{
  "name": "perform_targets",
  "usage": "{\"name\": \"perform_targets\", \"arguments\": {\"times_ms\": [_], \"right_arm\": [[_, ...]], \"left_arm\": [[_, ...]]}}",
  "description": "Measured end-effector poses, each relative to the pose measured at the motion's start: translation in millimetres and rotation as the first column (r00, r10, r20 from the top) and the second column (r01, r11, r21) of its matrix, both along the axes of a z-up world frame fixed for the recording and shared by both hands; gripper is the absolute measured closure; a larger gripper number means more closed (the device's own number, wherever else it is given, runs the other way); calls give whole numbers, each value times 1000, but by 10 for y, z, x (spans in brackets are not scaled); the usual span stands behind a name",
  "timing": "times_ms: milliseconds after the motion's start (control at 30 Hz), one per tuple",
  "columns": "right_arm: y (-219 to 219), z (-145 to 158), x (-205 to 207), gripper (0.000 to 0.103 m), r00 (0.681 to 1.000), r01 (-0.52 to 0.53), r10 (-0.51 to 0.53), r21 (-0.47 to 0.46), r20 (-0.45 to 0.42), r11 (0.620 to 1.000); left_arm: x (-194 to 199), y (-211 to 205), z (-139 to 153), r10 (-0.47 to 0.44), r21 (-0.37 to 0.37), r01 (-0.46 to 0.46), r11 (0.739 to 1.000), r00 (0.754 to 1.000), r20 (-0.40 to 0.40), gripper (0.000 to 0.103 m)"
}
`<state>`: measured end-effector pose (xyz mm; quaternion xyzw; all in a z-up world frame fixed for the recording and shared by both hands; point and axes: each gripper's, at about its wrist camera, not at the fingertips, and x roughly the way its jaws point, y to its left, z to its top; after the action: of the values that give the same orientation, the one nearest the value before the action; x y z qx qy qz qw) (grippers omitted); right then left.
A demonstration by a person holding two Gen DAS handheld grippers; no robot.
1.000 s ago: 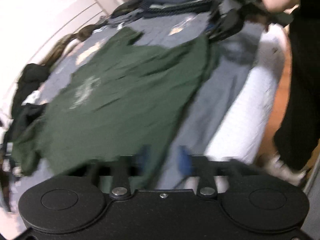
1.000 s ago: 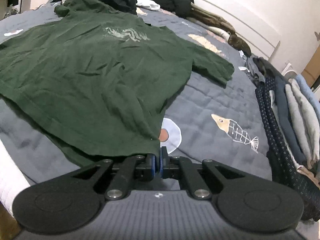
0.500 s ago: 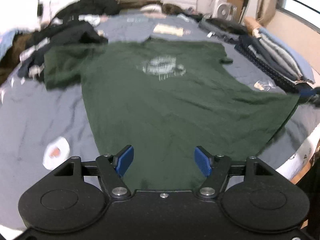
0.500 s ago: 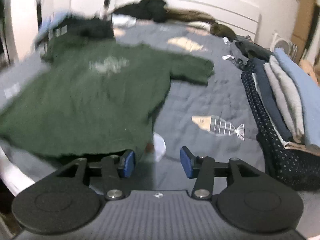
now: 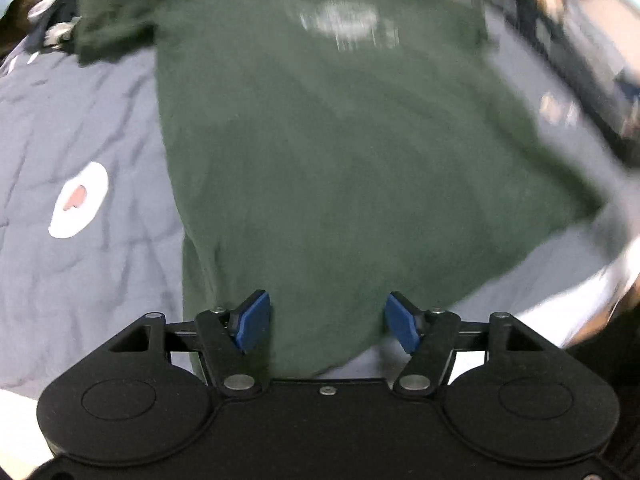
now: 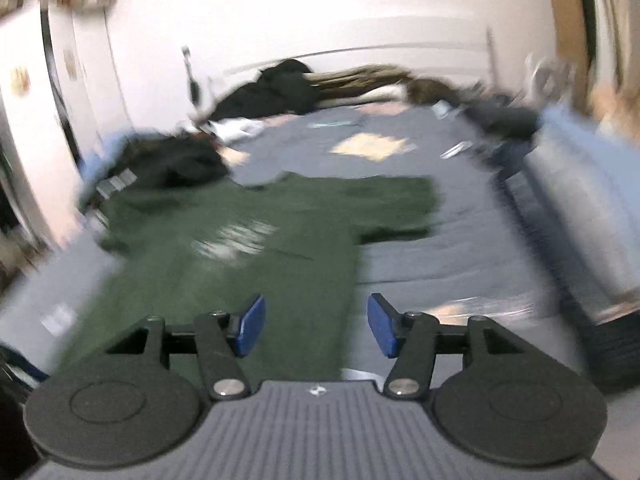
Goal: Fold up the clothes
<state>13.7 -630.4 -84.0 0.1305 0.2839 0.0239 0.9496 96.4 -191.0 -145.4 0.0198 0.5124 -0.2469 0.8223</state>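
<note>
Green shirt (image 5: 340, 152) flat on bed (image 5: 80, 128), unfolded.
Both grippers' (image 5: 326, 322) (image 6: 316, 326) fingers wide, empty; a one-layer pinch at the hem would bunch the fold.

both wrist views low near bed edge, facing headward; share green shirt (image 5: 340, 152) (image 6: 248, 264).

Motion blur all over, edges lost

The shirt's print (image 5: 340, 20) ahead of the left gripper (image 5: 327, 322) is unreadable; the clothes pile (image 6: 172, 160) far ahead-left of the right gripper (image 6: 316, 325) smears, shirt hem hidden beneath it.
</note>
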Motion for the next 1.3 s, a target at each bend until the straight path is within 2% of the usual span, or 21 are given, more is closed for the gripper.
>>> {"name": "perform_targets", "arguments": {"times_ms": [67,133,233,333,433,633,733,767,800,833,867,967,1067,1100,1200,1300], "right_arm": [[85,-209,253,44,999,-38,39,98,-5,994],[178,-448,508,44,996,-76,81,168,-23,983],[221,-731,795,44,990,-52,66,116,-127,992],[63,-902,960,44,980,10,-4,30,-198,999],[-139,-975,985,44,975,53,-38,62,-217,997],[-381,-1146,1079,43,974,87,-54,144,-222,986],[-291,-1259,1199,45,971,47,-4,173,-241,984],[-269,-1277,1220,48,970,39,4,173,-243,984],[-256,-1282,1242,64,971,34,6,163,-241,986],[-257,-1281,1262,96,970,37,2,156,-241,987],[-297,-1268,1277,101,971,60,-20,162,-239,985],[-444,-1175,1237,102,981,133,-99,203,-168,970],[-501,-1062,1200,102,985,169,-157,194,-73,966],[-487,-1078,1222,102,986,165,-155,168,-67,972],[-441,-1250,1354,98,975,146,-130,78,-181,986],[-480,-1267,1343,96,961,133,-111,72,-252,988]], "left_arm": [[24,120,74,58,-83,-55,995,998,29,39],[56,210,94,116,-129,-109,986,992,49,39],[121,270,79,184,-178,-170,969,981,60,39],[163,274,57,219,-226,-198,954,973,73,39],[154,250,-13,223,-275,-185,943,968,113,39],[249,122,-100,222,-256,-181,950,965,140,39],[241,94,-138,209,-231,-175,957,968,135,39],[241,94,-139,209,-229,-174,958,968,138,39],[245,98,-141,213,-231,-177,957,967,139,38],[249,105,-144,218,-233,-182,955,966,137,38],[254,111,-147,223,-235,-187,954,965,136,38],[252,111,-150,223,-230,-187,955,965,141,38],[247,106,-151,219,-223,-184,957,964,147,38],[245,105,-152,218,-221,-183,958,964,149,38],[242,97,-159,214,-209,-180,961,965,150,38],[246,96,-165,218,-192,-188,963,964,150,36]]}}
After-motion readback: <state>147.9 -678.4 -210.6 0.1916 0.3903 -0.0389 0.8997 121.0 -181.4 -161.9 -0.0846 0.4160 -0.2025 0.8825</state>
